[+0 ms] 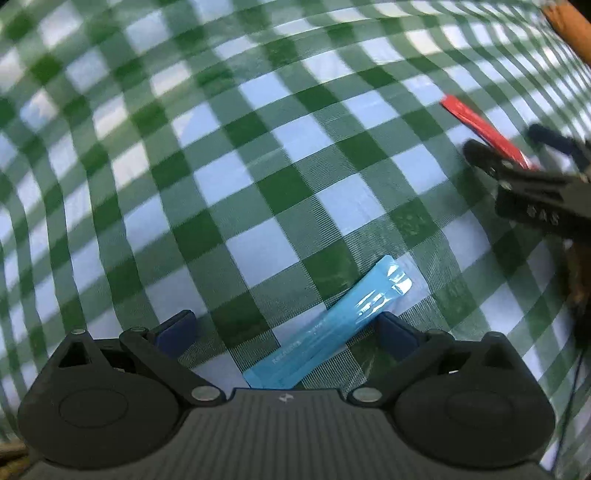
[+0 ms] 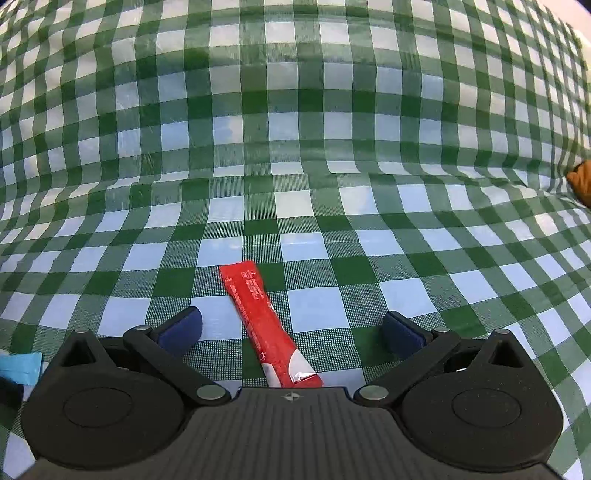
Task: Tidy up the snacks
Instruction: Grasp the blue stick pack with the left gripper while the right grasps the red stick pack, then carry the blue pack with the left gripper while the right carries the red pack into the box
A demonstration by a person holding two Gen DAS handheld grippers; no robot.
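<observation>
A light blue snack stick packet (image 1: 328,325) lies flat on the green and white checked cloth, slanting between the open fingers of my left gripper (image 1: 288,328). A red snack stick packet (image 2: 264,317) lies flat between the open fingers of my right gripper (image 2: 291,330), its near end hidden under the gripper body. In the left wrist view the red packet (image 1: 480,125) shows at the right with my right gripper (image 1: 517,147) over it. An end of the blue packet (image 2: 20,367) shows at the left edge of the right wrist view.
The checked tablecloth (image 2: 295,147) covers the whole surface and has creases farther out. An orange-brown object (image 1: 567,26) shows at the top right in the left wrist view, and also at the right edge in the right wrist view (image 2: 581,181).
</observation>
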